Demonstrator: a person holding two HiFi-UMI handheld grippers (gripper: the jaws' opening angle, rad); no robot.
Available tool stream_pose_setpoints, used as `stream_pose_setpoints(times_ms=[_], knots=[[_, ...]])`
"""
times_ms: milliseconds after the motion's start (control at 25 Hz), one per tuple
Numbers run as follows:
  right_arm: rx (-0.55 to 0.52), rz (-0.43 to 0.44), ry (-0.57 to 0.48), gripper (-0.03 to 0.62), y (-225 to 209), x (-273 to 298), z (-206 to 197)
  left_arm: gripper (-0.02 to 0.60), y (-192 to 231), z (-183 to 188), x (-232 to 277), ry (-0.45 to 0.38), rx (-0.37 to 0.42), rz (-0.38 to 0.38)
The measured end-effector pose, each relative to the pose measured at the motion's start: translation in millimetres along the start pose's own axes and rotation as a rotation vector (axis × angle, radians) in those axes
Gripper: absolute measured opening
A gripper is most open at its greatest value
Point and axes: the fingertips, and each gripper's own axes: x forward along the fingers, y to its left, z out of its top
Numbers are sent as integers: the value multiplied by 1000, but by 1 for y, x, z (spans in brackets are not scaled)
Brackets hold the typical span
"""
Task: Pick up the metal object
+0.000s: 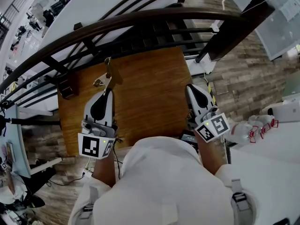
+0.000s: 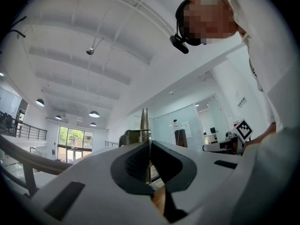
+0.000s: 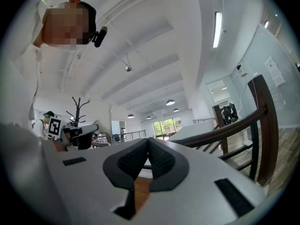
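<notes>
Protruding from between the jaws of the left gripper, the metal object is pinched firmly, with no gap visible between the pads and the metal. A slim tapered spike is seen rising above the jaw tips, with a blockier brass-coloured part just to its left. In the head view the left gripper is held over the far left part of the wooden chair seat, and the metal object sticks out beyond its tips toward the chair back. The right gripper is pressed together with nothing between its jaws; it is held over the seat's right edge, well apart from the left one.

A plank floor is seen around the chair. A white ceiling with hanging lamps, tall windows and a coat stand are shown in the gripper views.

The object's lower part is covered by the jaws, so its full shape cannot be made out, and whether it touches the seat cannot be told. The seat's near edge is hidden by the person's white shirt.
</notes>
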Motion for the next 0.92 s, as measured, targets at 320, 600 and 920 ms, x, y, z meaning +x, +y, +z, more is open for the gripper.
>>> stream_pose_setpoints(times_ms=[320,600,920], knots=[[64,1,-15,23,-9,-5,-6,15,-7,-15,8,25,-48,-30],[96,-28,-18,23,-19,-13,-12,15,-7,-25,15,54,-94,-43],[112,-39,-16,23,-30,-21,-16,15,-13,-24,26,40,-94,-49]])
